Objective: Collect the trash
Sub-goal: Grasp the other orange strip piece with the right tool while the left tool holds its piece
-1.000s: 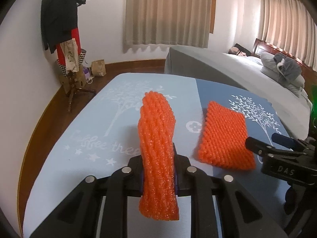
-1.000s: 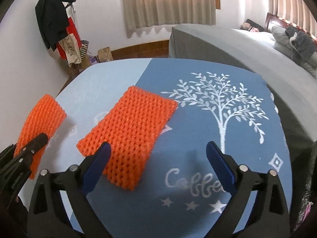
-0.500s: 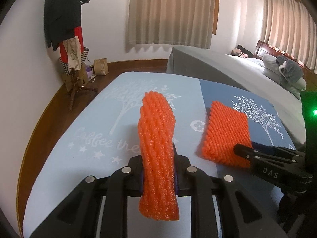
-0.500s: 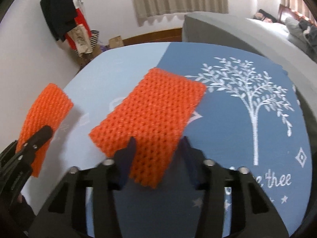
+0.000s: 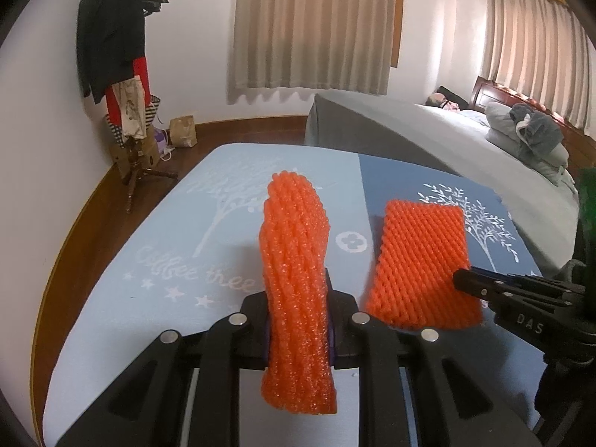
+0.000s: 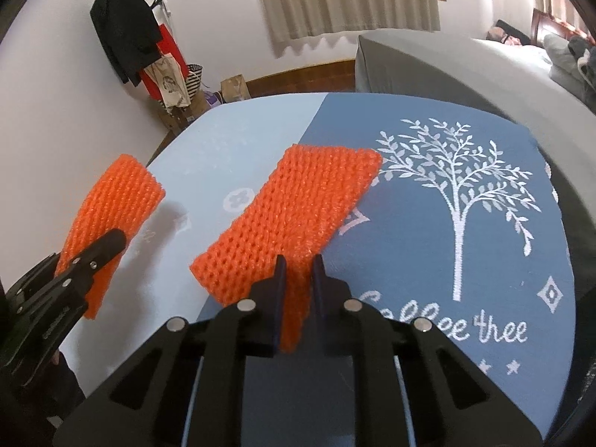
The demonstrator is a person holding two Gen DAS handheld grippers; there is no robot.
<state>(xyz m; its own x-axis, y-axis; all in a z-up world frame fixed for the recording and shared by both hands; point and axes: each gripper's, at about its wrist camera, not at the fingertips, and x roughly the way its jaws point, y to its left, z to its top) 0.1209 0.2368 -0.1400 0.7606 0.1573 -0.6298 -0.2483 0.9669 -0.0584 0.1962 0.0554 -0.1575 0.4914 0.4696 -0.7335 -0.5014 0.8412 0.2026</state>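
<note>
Contact: our right gripper, wide apart a second ago, now pinches the near edge of the second net at centre frame. Our left gripper stays clenched on the first net. Both pieces secured; we lift next.

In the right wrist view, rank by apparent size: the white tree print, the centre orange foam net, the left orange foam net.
1. White tree print and centre orange foam net: look alike, unranked.
2. Left orange foam net: smallest, partly hidden by the left tongs.
</note>
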